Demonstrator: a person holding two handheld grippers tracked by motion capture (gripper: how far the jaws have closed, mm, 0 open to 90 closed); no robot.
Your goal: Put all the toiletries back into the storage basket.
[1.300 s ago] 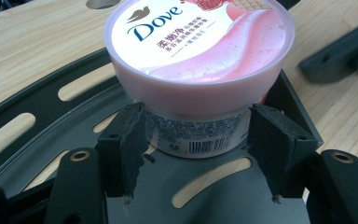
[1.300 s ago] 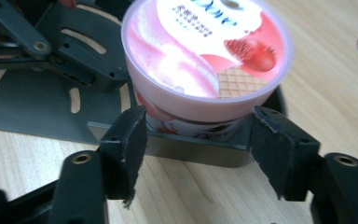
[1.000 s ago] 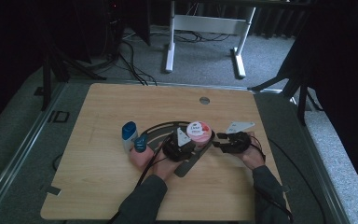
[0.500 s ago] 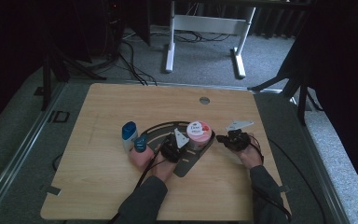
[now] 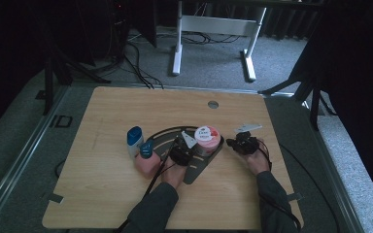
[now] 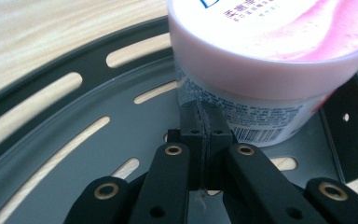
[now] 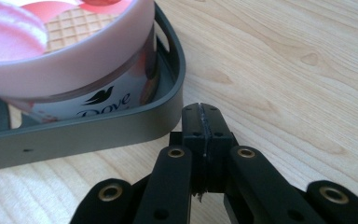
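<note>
A white Dove jar (image 5: 207, 138) with a pink lid stands in a dark grey slotted tray (image 5: 194, 170) at the table's middle. My left gripper (image 5: 190, 147) lies over the tray just left of the jar. In the left gripper view it (image 6: 200, 119) is shut with nothing between its jaws, and its tips are at the jar's (image 6: 261, 60) lower wall above the tray's floor (image 6: 74, 144). My right gripper (image 5: 231, 143) sits on the bare wood right of the tray. In the right gripper view it (image 7: 200, 119) is shut and empty, right beside the tray's rim (image 7: 98, 133), with the jar (image 7: 74, 56) behind.
A white bottle with a blue cap (image 5: 134, 138) and a pink bottle with a blue cap (image 5: 147, 159) stand left of the tray. A round hole (image 5: 213, 104) sits near the table's far edge. Bare wood (image 5: 102, 194) spreads at the front left.
Both grippers' jaws have drawn together and are now shut. The right hand has sunk slightly toward the table. The jar, tray and bottles have stayed put.
</note>
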